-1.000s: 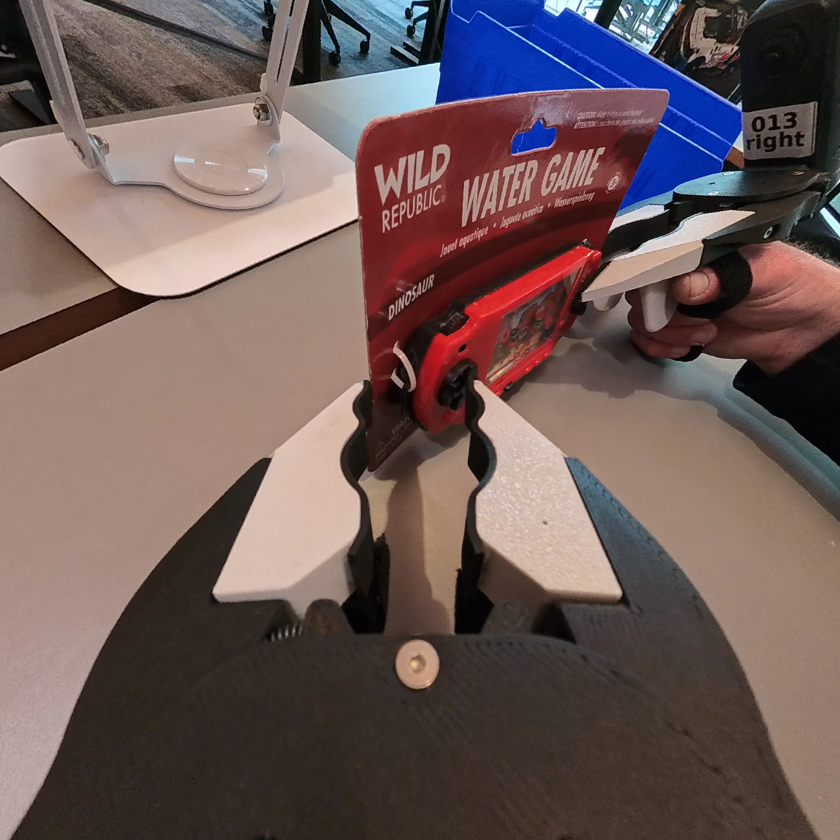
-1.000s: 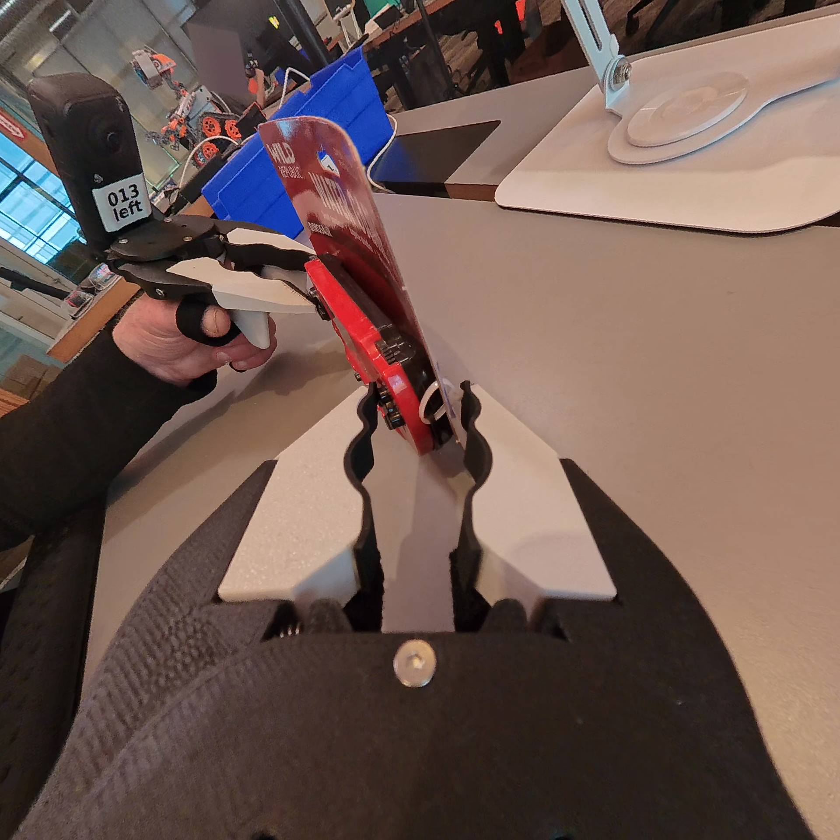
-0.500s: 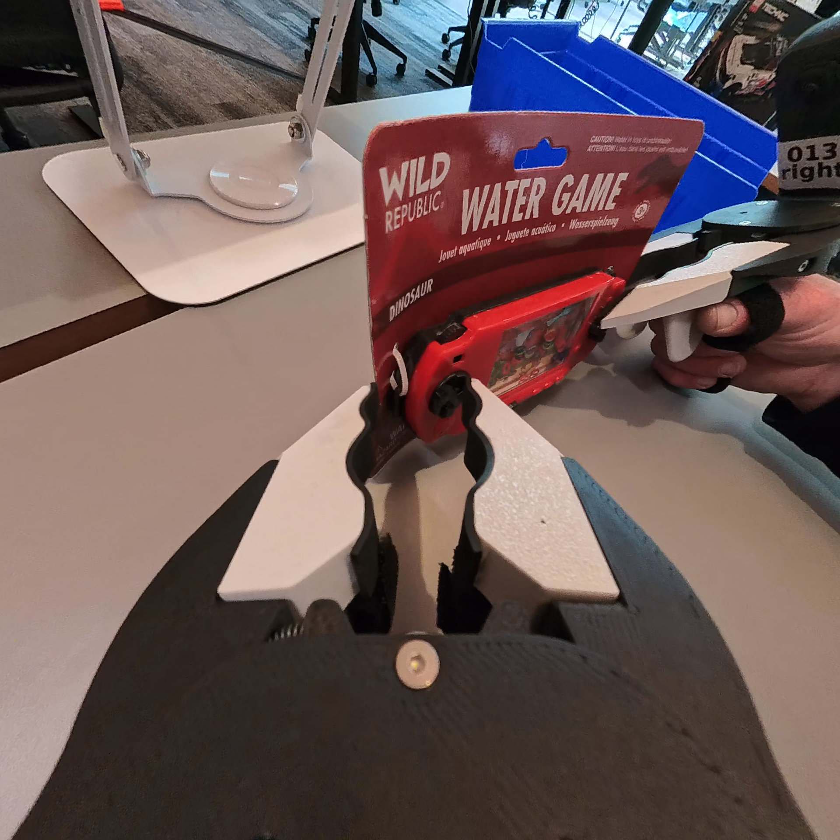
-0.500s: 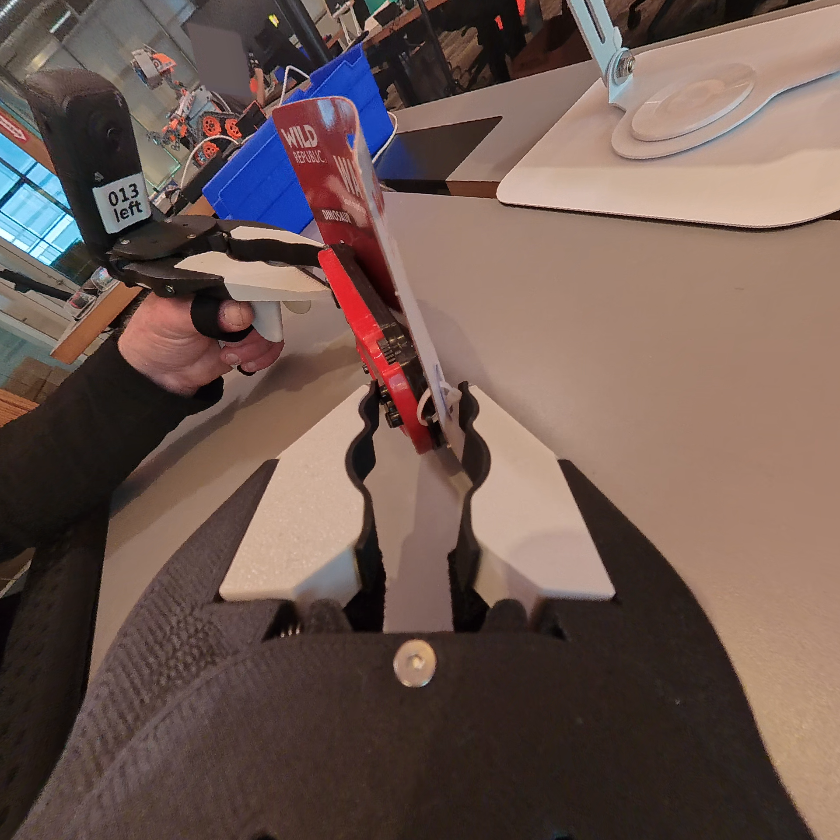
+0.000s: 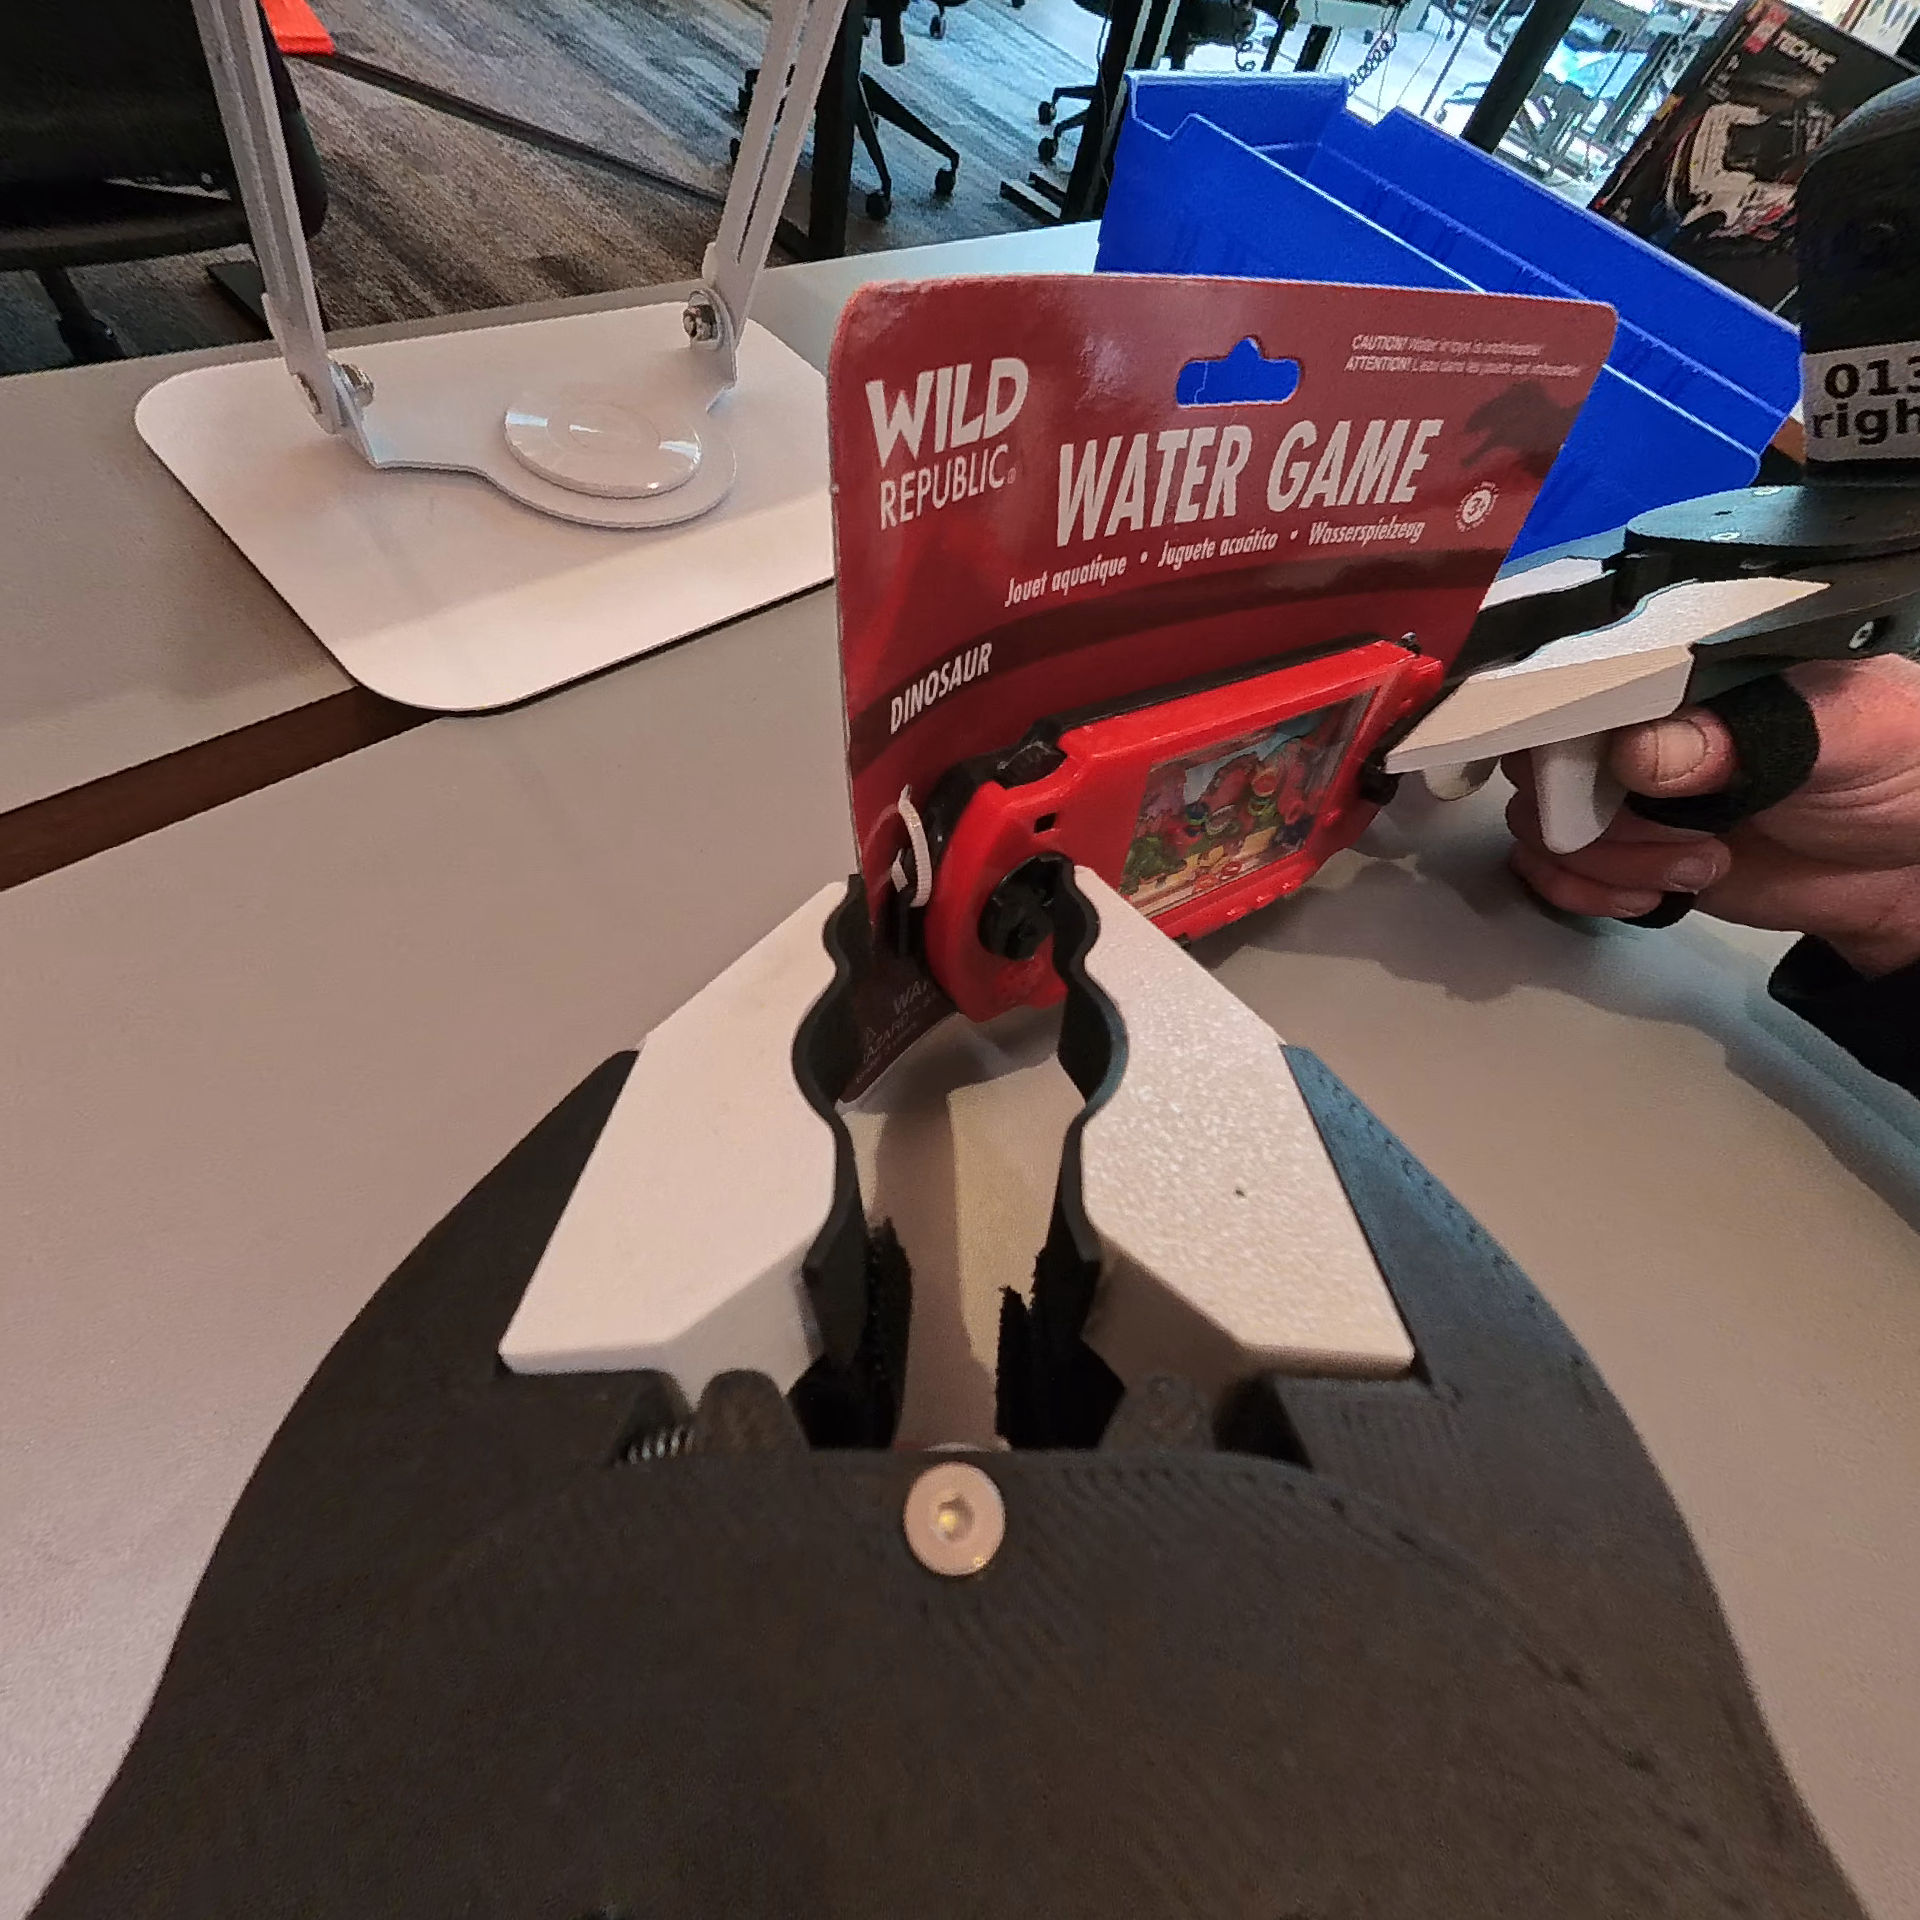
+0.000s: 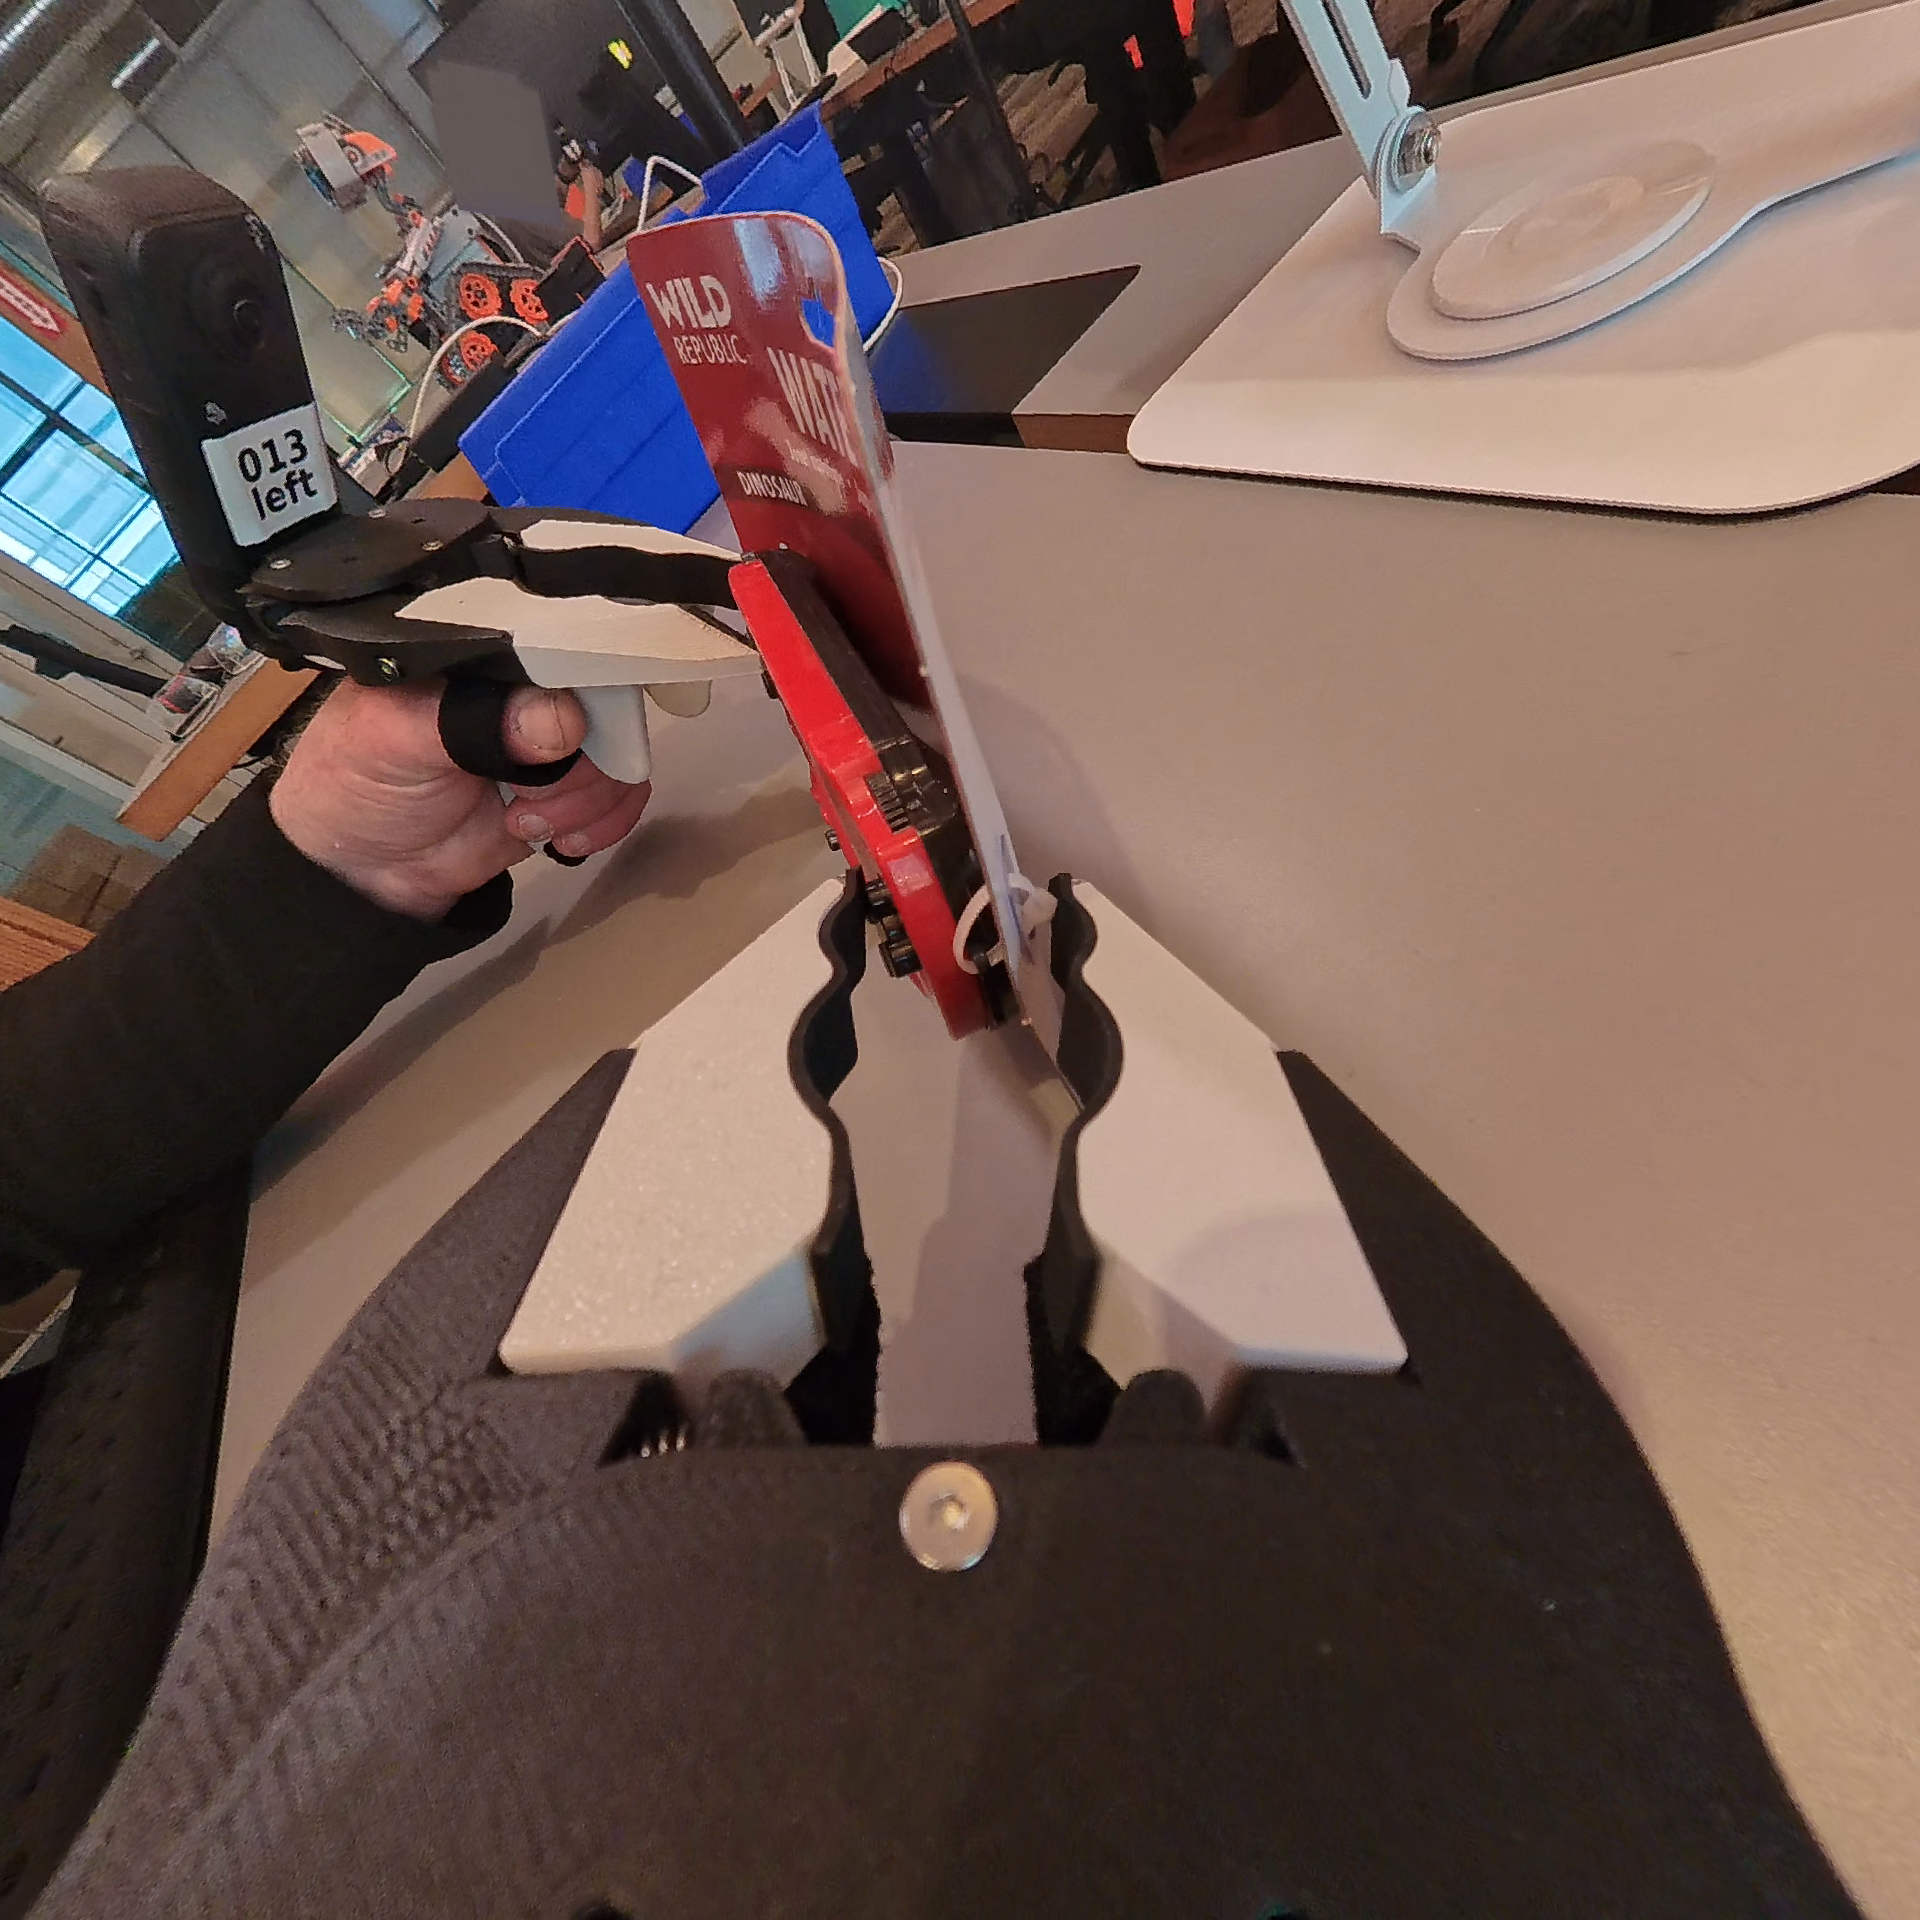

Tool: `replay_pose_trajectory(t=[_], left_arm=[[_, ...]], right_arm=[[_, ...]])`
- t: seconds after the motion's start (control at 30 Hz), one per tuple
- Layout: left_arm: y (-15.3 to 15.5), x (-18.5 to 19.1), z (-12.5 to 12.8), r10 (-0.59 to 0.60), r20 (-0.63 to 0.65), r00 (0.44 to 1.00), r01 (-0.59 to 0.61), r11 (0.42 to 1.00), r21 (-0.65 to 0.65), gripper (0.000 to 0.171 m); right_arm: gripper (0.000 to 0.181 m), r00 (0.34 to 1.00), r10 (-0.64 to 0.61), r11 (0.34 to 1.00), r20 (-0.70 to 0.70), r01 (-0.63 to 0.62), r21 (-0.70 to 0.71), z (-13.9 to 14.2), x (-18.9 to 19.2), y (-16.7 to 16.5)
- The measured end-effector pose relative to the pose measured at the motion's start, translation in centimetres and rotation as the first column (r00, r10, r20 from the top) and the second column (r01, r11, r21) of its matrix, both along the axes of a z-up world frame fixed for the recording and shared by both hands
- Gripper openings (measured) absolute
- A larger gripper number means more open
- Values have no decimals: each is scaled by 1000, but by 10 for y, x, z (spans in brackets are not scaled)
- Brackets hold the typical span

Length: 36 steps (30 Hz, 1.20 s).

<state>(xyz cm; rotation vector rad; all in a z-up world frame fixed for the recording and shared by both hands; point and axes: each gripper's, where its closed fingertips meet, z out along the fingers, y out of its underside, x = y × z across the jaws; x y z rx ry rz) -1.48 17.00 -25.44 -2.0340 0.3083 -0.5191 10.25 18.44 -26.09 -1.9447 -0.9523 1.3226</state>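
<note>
Left gripper (image 5: pixel 961 914) clamped narrowly on one end of a carded red handheld water-game toy (image 5: pixel 1174 831), held upright just above the grey table (image 5: pixel 416 1039), right gripper (image 6: pixel 956 935) pinching the opposite end, blue bin (image 5: pixel 1455 239) behind at the far edge.

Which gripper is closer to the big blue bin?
Right. The right gripper holds the red toy's end nearest the blue bin; the left gripper clamps the toy's far end, farther from the bin.
</note>
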Motion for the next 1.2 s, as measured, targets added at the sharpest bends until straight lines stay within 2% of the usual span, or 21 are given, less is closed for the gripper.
replay_pose_trajectory(t=[0.23, 0.43, 0.73, 1.03, 1.2], left_arm=[[-4, 2, 0, -26, 1, 1000, 26, 1000, -5, 38], [-11, 3, 1, -63, 1, 998, 63, 998, -31, 41], [-23, 3, 1, -119, 0, 993, 118, 990, -82, 41], [-18, -3, -4, -103, 24, 994, 105, 992, -71, 40], [-18, -7, -3, -89, 41, 995, 93, 992, -91, 41]], right_arm=[[36, 1000, 3, 1000, 2, -3, 15, 1, 2, 0], [37, 998, 62, 998, 5, -62, 33, 1, 1, -9], [32, 994, 103, 993, 20, -104, 61, 4, 0, -16], [28, 995, 82, 995, 50, -85, 53, 3, -7, -15], [37, 994, 101, 994, 40, -102, 33, 0, -8, -20]])
